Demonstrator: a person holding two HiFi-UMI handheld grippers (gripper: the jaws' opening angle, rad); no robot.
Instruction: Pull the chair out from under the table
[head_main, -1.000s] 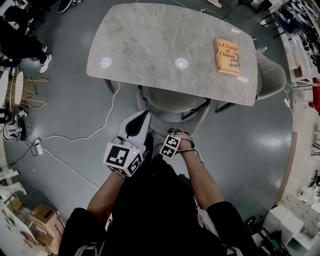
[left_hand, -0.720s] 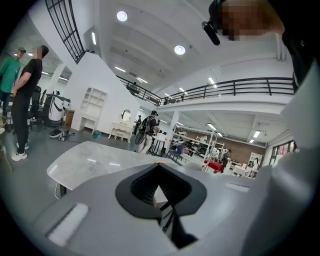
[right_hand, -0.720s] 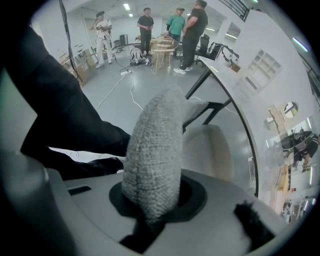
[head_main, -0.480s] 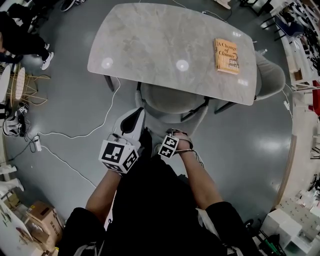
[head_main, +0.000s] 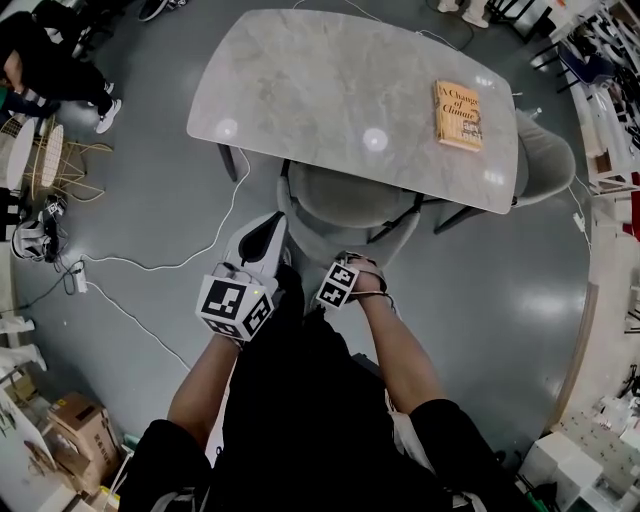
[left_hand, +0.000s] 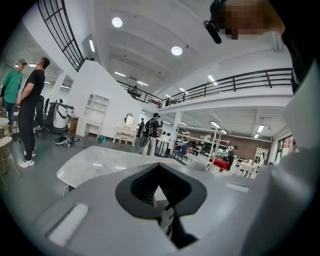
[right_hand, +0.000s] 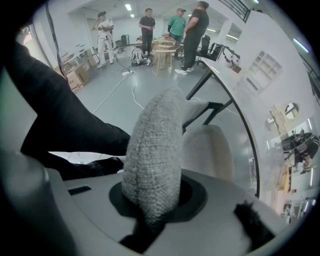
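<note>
Chair: the grey upholstered chair (head_main: 345, 203) stands at the 6 o'clock edge of the table (head_main: 320, 85). The front of its seat is tucked under the top and its backrest faces the person.
Right hand-held gripper (head_main: 357, 266): it points steeply down, clamped on the top rim of the backrest (right_hand: 152, 145), with woolly fabric filling the jaws.
Left hand-held gripper (head_main: 266, 232): its jaws are together on nothing. It sits at 9 o'clock of the right one, just beside the chair, aimed roughly level at the table.
Just changed: the left one has slid slightly toward 9 o'clock, off the backrest. The right one and the chair have kept their place.
Meaning: the grip looks set, but the pull has hardly begun; a one-handed drag toward 6 o'clock seems likely.
Elsewhere: an orange book (head_main: 458, 115) lies at the table's 3 o'clock end.
</note>
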